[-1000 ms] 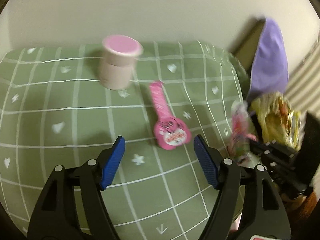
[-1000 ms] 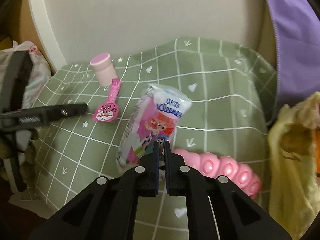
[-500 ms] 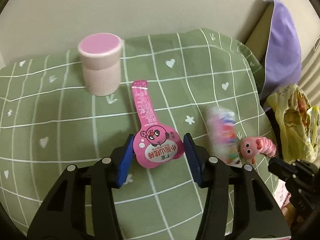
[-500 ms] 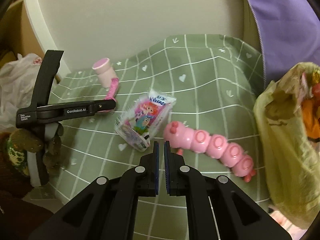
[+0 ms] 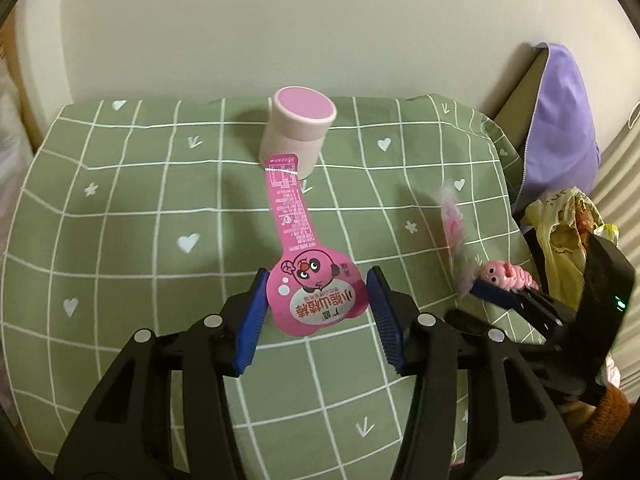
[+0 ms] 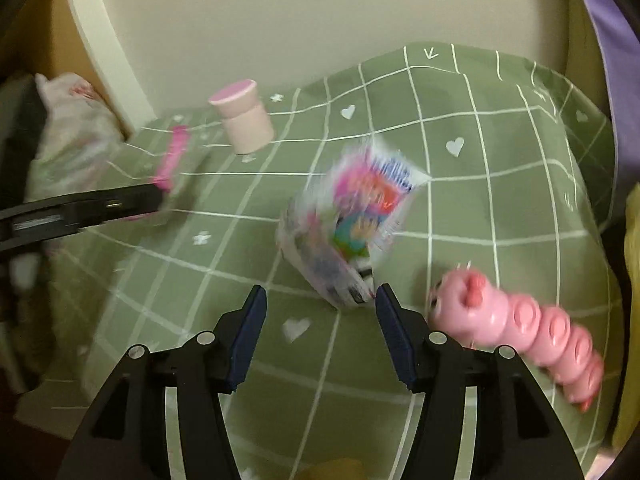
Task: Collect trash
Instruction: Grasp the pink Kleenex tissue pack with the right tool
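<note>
A pink lollipop-shaped wrapper [image 5: 296,240] with a cartoon face is held by its wide end in my left gripper [image 5: 316,300]. Its tail sticks up in front of the pink jar [image 5: 300,128]. In the right wrist view that gripper [image 6: 80,212] shows at the left with the wrapper [image 6: 172,156], both blurred. My right gripper [image 6: 318,320] has its jaws opening wide. A blurred Kleenex tissue pack [image 6: 352,216] lies on the green checked cloth [image 6: 480,200], its near corner just at the fingertips, beside the right pad; the pads do not press it.
A pink caterpillar toy [image 6: 520,328] lies right of the tissue pack. A yellow plastic bag [image 5: 560,232] full of wrappers and a purple pillow [image 5: 560,120] are at the right. A white plastic bag [image 6: 68,128] sits off the cloth's left edge. A wall is behind.
My left gripper closed on the pink wrapper and raised it. My right gripper let the tissue pack drop onto the cloth, then came down towards it and opened wide.
</note>
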Demonstrator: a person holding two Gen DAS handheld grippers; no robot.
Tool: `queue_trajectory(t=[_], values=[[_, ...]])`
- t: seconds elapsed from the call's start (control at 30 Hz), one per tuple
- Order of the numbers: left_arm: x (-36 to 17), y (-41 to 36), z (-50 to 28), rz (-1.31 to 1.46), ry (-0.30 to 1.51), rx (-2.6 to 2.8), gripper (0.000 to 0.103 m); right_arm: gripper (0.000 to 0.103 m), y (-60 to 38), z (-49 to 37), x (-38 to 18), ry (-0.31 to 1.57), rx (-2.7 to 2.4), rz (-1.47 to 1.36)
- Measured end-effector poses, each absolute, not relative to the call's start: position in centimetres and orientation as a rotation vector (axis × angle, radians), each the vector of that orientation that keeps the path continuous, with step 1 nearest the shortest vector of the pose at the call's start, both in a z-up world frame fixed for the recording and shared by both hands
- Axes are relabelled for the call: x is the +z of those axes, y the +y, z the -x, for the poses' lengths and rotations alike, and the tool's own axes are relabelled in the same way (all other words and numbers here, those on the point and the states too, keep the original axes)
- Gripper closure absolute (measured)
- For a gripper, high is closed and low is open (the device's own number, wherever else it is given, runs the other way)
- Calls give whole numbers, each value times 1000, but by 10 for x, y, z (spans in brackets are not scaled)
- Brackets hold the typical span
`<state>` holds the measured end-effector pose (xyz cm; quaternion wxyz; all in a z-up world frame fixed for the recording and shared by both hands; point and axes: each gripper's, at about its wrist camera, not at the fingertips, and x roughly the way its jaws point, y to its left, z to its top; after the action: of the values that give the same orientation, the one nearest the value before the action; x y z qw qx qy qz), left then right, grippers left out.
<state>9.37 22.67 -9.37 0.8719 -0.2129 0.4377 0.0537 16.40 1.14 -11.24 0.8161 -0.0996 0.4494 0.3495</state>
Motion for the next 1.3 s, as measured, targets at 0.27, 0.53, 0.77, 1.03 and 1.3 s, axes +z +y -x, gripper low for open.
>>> queue_trajectory(t=[0.27,0.53,0.77,1.03,1.3], values=[[-97,234,-82,457,926,137,56,49,19,-176,-92,850,767,172],[-101,243,-73,480,919,162,56,49,14,-188,-93,938,835,136],[-103,251,-68,498,920,187,56,49,47,-202,-122,952,749,267],[-107,262,-62,523,919,212,56,49,77,-189,-123,890,795,320],[-109,269,-64,551,918,216,56,49,67,-176,-135,900,824,228]])
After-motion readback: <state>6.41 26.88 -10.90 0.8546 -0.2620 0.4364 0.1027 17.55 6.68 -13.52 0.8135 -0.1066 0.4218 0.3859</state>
